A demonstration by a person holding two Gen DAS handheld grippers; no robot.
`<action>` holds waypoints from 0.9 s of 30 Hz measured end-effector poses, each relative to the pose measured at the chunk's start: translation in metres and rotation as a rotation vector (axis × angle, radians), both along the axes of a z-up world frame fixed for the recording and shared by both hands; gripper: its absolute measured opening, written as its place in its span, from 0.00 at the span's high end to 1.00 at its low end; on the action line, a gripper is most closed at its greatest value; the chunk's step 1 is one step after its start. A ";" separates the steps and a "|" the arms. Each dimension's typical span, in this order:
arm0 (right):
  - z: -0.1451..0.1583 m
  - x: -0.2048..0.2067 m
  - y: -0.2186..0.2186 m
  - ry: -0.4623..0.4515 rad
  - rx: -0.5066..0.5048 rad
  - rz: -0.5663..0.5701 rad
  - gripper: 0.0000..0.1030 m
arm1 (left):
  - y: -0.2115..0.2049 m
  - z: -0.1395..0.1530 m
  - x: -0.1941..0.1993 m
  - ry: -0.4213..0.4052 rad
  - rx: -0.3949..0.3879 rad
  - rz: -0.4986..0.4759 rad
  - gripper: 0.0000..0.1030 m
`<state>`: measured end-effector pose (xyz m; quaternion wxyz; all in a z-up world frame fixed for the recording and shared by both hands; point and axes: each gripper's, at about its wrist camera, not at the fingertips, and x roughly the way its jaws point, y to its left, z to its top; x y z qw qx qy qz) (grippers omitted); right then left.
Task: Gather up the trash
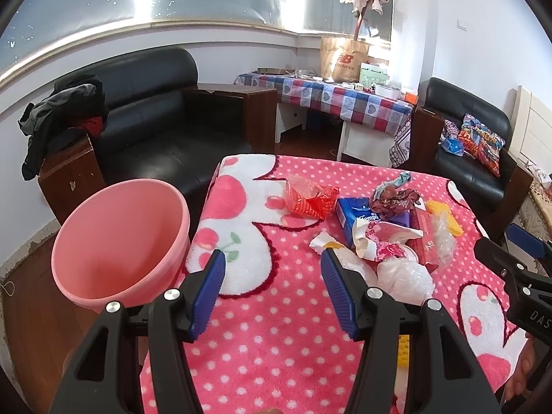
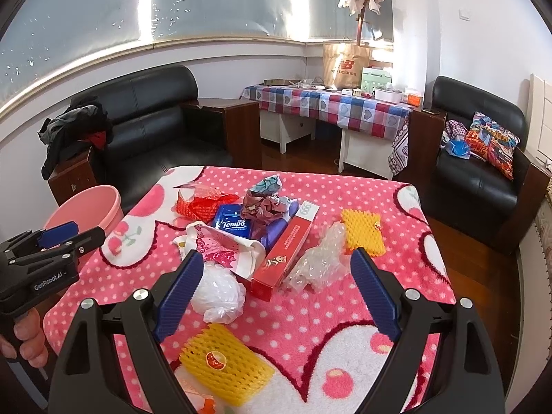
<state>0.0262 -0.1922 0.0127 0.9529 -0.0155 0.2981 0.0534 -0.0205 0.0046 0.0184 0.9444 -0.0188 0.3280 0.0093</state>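
Pink bin (image 1: 117, 241) beside blanket (image 1: 276, 327) strewn with trash (image 2: 262, 227)

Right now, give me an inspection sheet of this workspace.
Surface: pink polka-dot blanket covers the table.
Job's things: pink bin off the table's left edge; red box, Tempo tissue pack, white plastic bag, bubble wrap, two yellow foam nets, red net, crumpled wrappers.
Clutter: nothing seen beyond the trash.
Grippers: left gripper and right gripper open, empty.
Cables: nothing seen.
Surroundings: black sofa, checked side table, armchair.
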 end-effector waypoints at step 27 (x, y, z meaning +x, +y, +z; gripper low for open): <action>0.009 -0.012 0.004 -0.033 -0.004 0.007 0.15 | 0.002 0.003 -0.006 -0.011 -0.002 0.001 0.44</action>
